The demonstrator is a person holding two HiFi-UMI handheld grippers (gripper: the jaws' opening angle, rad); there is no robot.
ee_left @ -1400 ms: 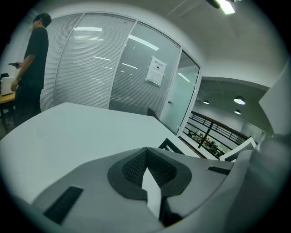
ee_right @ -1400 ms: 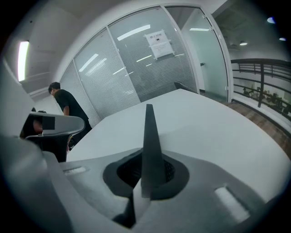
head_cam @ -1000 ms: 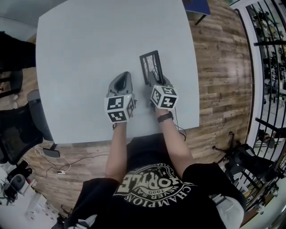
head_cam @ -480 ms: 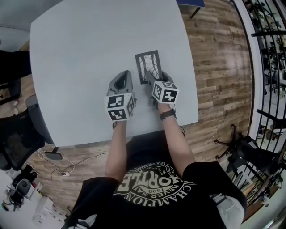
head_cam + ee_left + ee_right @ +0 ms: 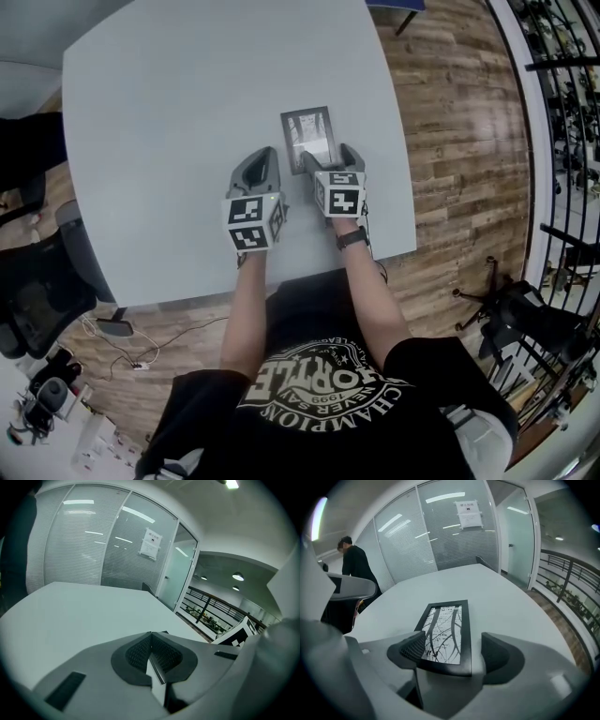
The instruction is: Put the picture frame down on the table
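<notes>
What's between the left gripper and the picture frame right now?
Nothing but bare table between the left gripper and the picture frame, seen in the head view.

Left tool [image 5: 262, 153] jaws together; right tool [image 5: 330, 156] jaws just opening, picture frame [image 5: 307, 131] between

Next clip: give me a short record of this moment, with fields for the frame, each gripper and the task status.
frame: picture frame lies flat, print side up, on the table
right gripper: right gripper open; its jaws have just been opening; the frame's near end lies between them, pads not pressing it
left gripper: left gripper shut, empty, to the left of the frame and apart from it
task status: frame set down and let go; right gripper not yet drawn back
</notes>
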